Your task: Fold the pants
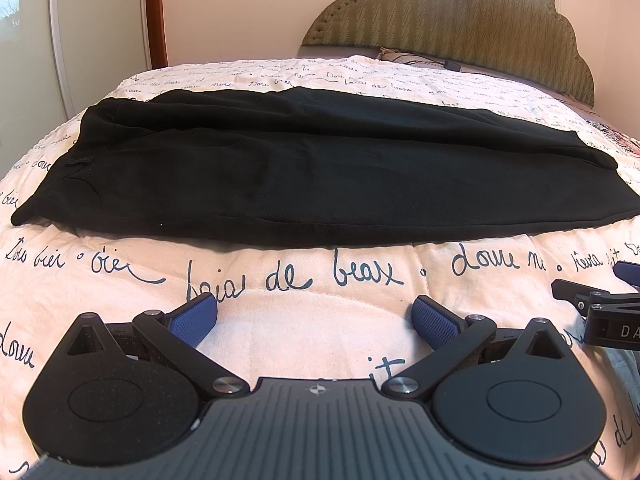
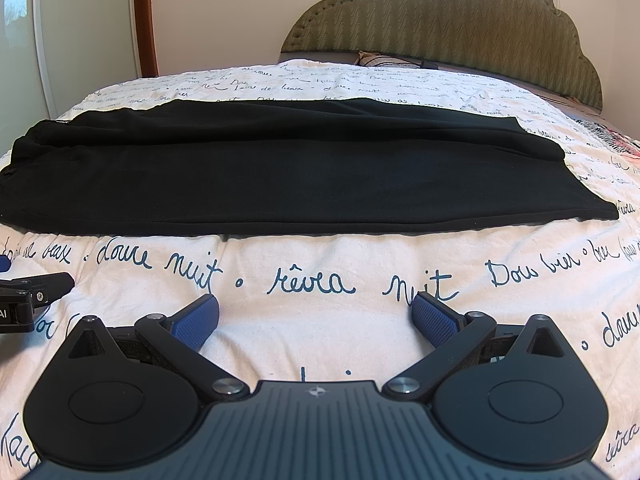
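Observation:
Black pants [image 1: 304, 168] lie flat across the bed, one leg laid over the other, waistband to the left and leg hems to the right. They also show in the right wrist view [image 2: 280, 172]. My left gripper [image 1: 316, 316] is open and empty, low over the quilt, a short way in front of the pants' near edge. My right gripper [image 2: 316, 316] is open and empty too, in front of the leg half. Each gripper's side shows in the other's view: the right one [image 1: 600, 304], the left one [image 2: 24, 296].
The bed has a white quilt [image 1: 320, 276] with dark handwritten script. A green padded headboard [image 1: 452, 12] stands at the back right with a pillow [image 1: 404, 56] below it. A white door [image 1: 100, 20] and a brown wooden frame are at the left.

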Demonstrator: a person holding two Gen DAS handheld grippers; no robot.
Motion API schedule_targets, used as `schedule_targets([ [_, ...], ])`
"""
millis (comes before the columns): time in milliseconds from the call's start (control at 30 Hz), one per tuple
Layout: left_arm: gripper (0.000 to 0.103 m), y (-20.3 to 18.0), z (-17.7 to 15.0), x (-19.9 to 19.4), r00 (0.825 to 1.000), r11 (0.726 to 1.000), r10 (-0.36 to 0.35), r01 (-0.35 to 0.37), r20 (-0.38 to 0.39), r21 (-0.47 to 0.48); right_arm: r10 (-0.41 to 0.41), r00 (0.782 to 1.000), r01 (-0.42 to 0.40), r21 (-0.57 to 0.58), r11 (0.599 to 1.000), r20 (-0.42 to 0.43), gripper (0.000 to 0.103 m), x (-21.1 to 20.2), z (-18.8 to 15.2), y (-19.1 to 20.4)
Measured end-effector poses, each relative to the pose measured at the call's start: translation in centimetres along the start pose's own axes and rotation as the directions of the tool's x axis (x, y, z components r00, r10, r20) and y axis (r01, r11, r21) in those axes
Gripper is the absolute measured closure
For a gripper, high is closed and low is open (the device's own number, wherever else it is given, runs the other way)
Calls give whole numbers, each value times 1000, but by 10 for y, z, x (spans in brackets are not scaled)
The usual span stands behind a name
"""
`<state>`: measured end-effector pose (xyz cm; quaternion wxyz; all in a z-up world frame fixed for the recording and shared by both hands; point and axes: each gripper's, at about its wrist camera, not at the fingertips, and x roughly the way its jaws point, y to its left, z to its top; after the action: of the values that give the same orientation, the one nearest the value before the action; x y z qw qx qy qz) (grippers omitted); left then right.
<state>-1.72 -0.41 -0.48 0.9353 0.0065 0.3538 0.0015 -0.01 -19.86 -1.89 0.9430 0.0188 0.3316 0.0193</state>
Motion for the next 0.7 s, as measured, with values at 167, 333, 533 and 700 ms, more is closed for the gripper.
schedule_targets([
  [167, 0, 0, 0, 0, 1000, 1000, 1, -1, 0, 0, 0, 1000, 0, 0, 1000, 1, 0, 1, 0, 0],
  [333, 0, -4, -1, -5, 999, 1000, 29, -29, 13, -6, 5, 1000, -5, 5, 1000, 0, 0, 0, 2, -1],
  [533, 1, -5, 6, -30, 997, 992, 37, -45, 70, 116, 58, 998, -58, -13, 998, -13, 0, -10, 10, -10],
  [700, 0, 59, 59, -55, 969, 996, 17, -36, 245, 76, 79, 967, -63, -71, 995, 242, 0, -43, 44, -32],
])
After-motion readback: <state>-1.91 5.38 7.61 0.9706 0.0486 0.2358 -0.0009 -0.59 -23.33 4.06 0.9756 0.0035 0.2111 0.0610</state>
